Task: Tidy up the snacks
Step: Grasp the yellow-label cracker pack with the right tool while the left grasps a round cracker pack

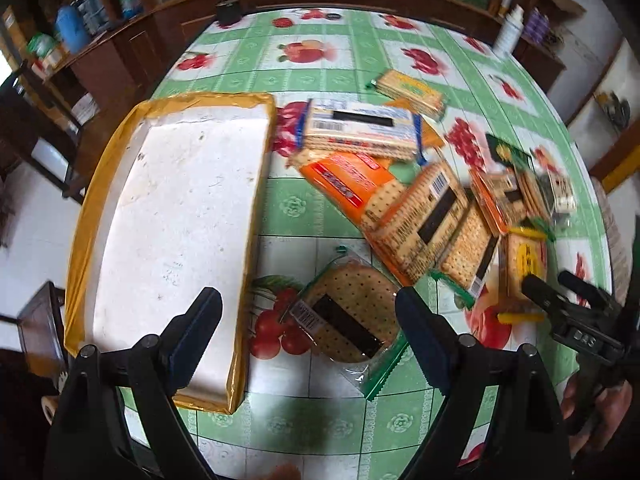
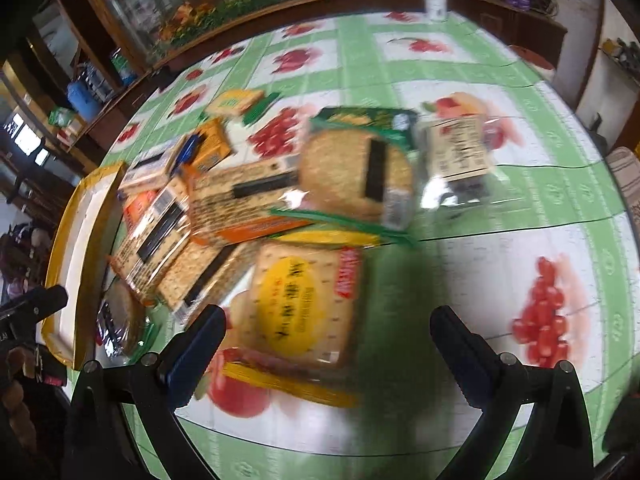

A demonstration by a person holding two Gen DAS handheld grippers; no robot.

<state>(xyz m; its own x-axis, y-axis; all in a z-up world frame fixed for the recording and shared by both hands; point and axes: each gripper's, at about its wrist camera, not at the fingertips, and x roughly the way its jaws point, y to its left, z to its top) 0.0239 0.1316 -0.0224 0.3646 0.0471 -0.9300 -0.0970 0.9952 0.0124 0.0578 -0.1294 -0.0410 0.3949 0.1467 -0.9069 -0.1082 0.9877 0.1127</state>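
White foam tray (image 1: pixel 172 216) bare, snack packs (image 1: pixel 408 200) heaped just beside it. Left gripper (image 1: pixel 308 316), right gripper (image 2: pixel 328 332) both wide open, holding nothing, poised over packs near tray for pickup.

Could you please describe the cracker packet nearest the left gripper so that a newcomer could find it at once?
Start at the large white foam tray with the yellow-taped rim on the fruit-print tablecloth. Just right of its near end, apart from the main pile, lies the round cracker packet. Unlike the square packets behind it, its crackers are round, with green sealed ends.
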